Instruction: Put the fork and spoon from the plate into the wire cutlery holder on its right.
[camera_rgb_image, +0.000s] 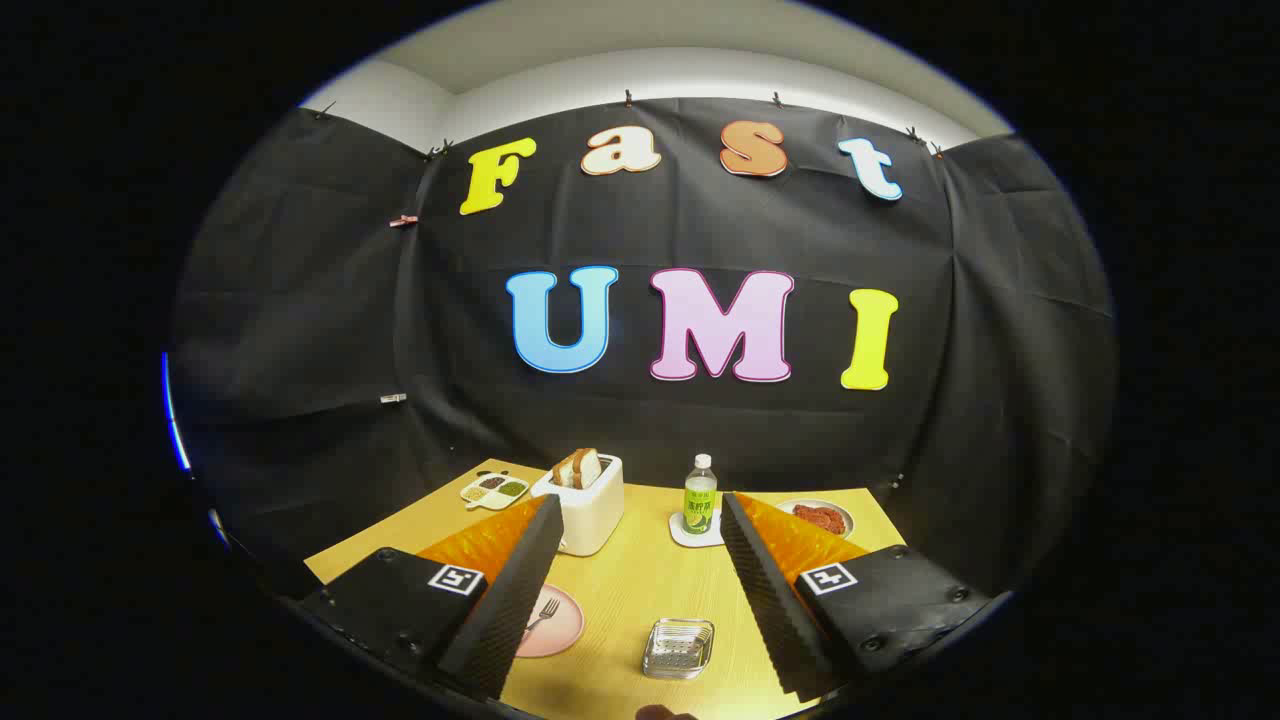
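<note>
A pink plate (556, 622) lies on the yellow table, partly hidden behind the left finger. On it a fork (541, 613) shows, tines pointing away; I cannot make out the spoon. To the plate's right stands the low wire cutlery holder (679, 648), nothing visible inside. My gripper (640, 510) hovers well above the table, open wide, nothing between its fingers. The holder lies between the fingers, far below them.
A white toaster (586, 503) with bread slices stands at the back, beside a small divided dish (494, 489) of condiments. A green-labelled bottle (701, 500) stands on a coaster. Behind the right finger, a plate of red food (822, 516).
</note>
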